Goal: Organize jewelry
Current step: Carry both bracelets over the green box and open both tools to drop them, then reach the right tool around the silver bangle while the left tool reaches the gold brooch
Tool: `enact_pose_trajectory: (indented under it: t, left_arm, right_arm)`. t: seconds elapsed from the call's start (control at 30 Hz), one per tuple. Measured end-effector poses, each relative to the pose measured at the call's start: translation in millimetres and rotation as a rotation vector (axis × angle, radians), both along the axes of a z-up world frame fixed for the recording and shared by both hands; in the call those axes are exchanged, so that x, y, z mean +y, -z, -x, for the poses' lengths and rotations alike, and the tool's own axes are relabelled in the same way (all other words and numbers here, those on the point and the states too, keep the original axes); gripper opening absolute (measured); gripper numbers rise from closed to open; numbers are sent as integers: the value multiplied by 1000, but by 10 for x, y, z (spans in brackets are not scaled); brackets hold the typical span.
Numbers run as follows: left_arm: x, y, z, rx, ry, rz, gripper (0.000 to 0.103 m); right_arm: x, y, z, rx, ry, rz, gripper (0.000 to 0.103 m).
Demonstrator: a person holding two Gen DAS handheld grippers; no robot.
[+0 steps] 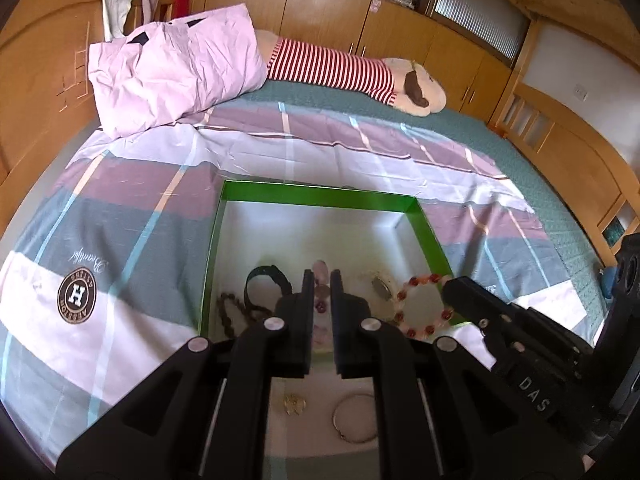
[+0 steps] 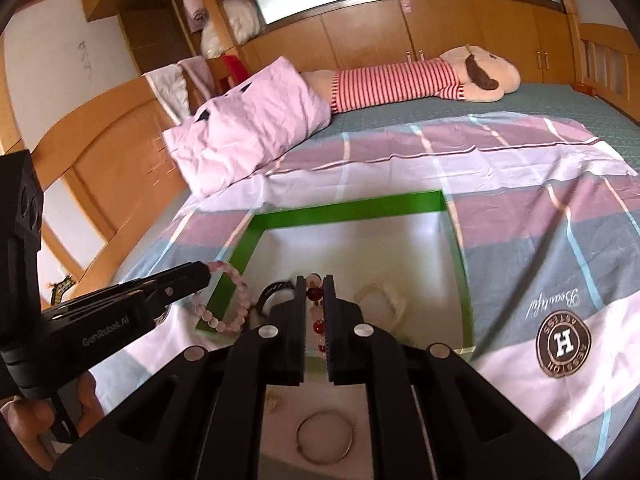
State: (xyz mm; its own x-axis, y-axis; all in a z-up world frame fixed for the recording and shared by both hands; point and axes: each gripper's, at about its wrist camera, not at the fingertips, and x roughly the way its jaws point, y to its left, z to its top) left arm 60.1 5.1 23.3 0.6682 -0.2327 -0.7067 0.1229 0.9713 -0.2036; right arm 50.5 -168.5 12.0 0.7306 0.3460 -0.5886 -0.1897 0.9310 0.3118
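Note:
A green-rimmed box (image 1: pixel 320 194) (image 2: pixel 352 206) with a white floor lies on the bed. My left gripper (image 1: pixel 322 280) (image 2: pixel 206 270) is shut on a pink bead bracelet (image 1: pixel 320 270) (image 2: pixel 224 300) hanging over the box's near left edge. My right gripper (image 2: pixel 312 284) (image 1: pixel 450 284) is shut on a red and white bead bracelet (image 2: pixel 316 312) (image 1: pixel 422 308) over the box. Inside the box lie a black band (image 1: pixel 266 284), a dark bead string (image 1: pixel 230 312) and a pale chain (image 2: pixel 384 292). A silver bangle (image 1: pixel 356 418) (image 2: pixel 326 436) and a small gold piece (image 1: pixel 294 404) lie on the sheet in front of the box.
The bed has a checked sheet with a round H logo (image 1: pixel 77 297) (image 2: pixel 563 345). A pink pillow (image 1: pixel 176 68) and a striped plush toy (image 1: pixel 352 72) lie at the far end. Wooden cabinets (image 2: pixel 400 36) surround the bed.

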Motion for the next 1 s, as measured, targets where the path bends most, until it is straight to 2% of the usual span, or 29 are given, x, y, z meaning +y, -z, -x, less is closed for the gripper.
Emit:
enact_pose_trajectory:
  t: [0.13, 0.27, 0.3, 0.37, 0.47, 0.53, 0.57, 0.63, 0.73, 0.8, 0.83, 0.93, 1.0]
  left_arm:
    - [-17, 217, -221, 67, -2, -6, 8]
    - [6, 387, -297, 126, -11, -7, 8]
    - [14, 399, -295, 128, -12, -9, 9]
    - [25, 384, -254, 123, -11, -18, 9]
    - [45, 349, -139, 125, -1, -20, 10]
    - [64, 341, -30, 134, 2, -30, 19]
    - [82, 350, 35, 138, -3, -41, 28]
    - [110, 395, 127, 155, -9, -67, 31]
    - [145, 510, 182, 197, -12, -106, 35]
    - [184, 592, 194, 225, -31, -128, 47]
    - [211, 653, 192, 252, -43, -139, 49]
    - [294, 835, 175, 343, -60, -126, 52]
    - [334, 926, 152, 390, -61, -102, 56]
  right_arm:
    - [-36, 147, -180, 32, 33, 34, 7]
    - [-79, 295, -313, 90, 45, 17, 9]
    - [-91, 299, -317, 95, 54, 14, 13]
    - [-129, 266, -287, 97, 65, -8, 42]
    - [-192, 178, -188, 94, 55, -47, 43]
    - [-219, 139, -105, 112, 25, -58, 43]
    - [-229, 145, -42, 139, 2, -59, 43]
    - [-207, 192, 28, 186, -27, -32, 43]
    - [-125, 369, 105, 267, -48, 109, 43]
    - [-132, 501, 112, 301, -27, 175, 45]
    - [-166, 565, 105, 324, -14, 186, 47]
    - [-279, 785, 96, 418, -18, 108, 49]
    - [-206, 846, 127, 434, -58, 125, 55]
